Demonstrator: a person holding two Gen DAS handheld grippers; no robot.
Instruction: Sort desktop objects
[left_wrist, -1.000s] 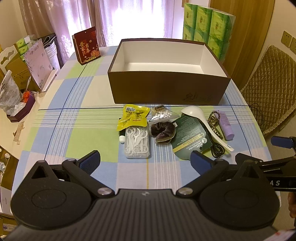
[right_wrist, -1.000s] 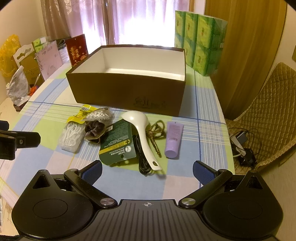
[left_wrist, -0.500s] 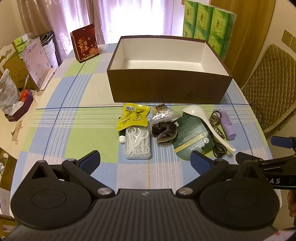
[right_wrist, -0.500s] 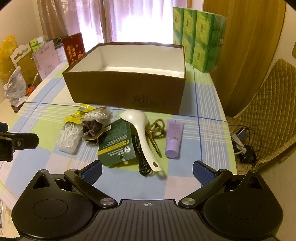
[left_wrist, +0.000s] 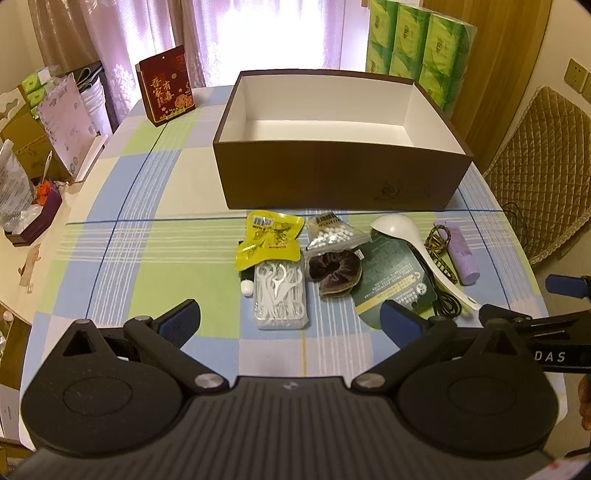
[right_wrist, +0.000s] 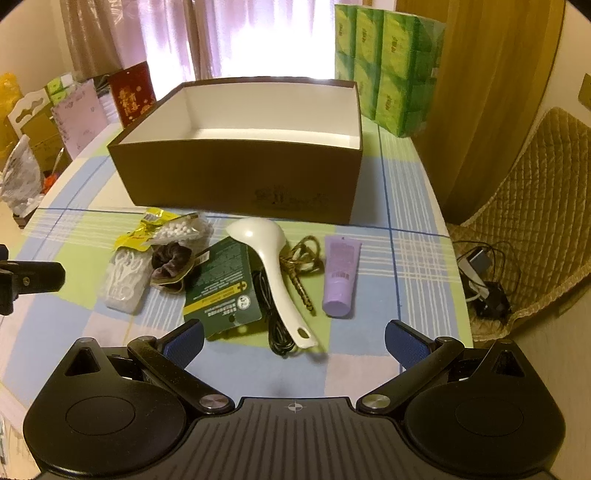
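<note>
An empty brown box (left_wrist: 340, 181) (right_wrist: 236, 184) with a white inside stands mid-table. In front of it lie a yellow snack packet (left_wrist: 271, 240), a bag of white beads (left_wrist: 334, 234), a clear case of floss picks (left_wrist: 280, 293) (right_wrist: 123, 275), a brown scrunchie (left_wrist: 334, 271) (right_wrist: 170, 264), a green card packet (left_wrist: 395, 278) (right_wrist: 223, 290), a white spoon (left_wrist: 413, 242) (right_wrist: 269, 266), a black cable (right_wrist: 275, 325), a gold hair clip (right_wrist: 301, 269) and a purple tube (left_wrist: 461, 254) (right_wrist: 340, 277). My left gripper (left_wrist: 290, 319) and right gripper (right_wrist: 293, 338) both hover open, nearer than the objects, holding nothing.
A checked cloth (left_wrist: 140, 236) covers the table. A red box (left_wrist: 166, 86) stands at the back left, green tissue packs (left_wrist: 417, 48) at the back right. Clutter and bags (left_wrist: 22, 155) crowd the left edge. A quilted chair (right_wrist: 532, 206) and floor cables (right_wrist: 484, 284) are to the right.
Both grippers have drifted slightly forward and a little lower toward the objects; the box and items look a bit closer. Nothing on the table has moved and both grippers stay open.
</note>
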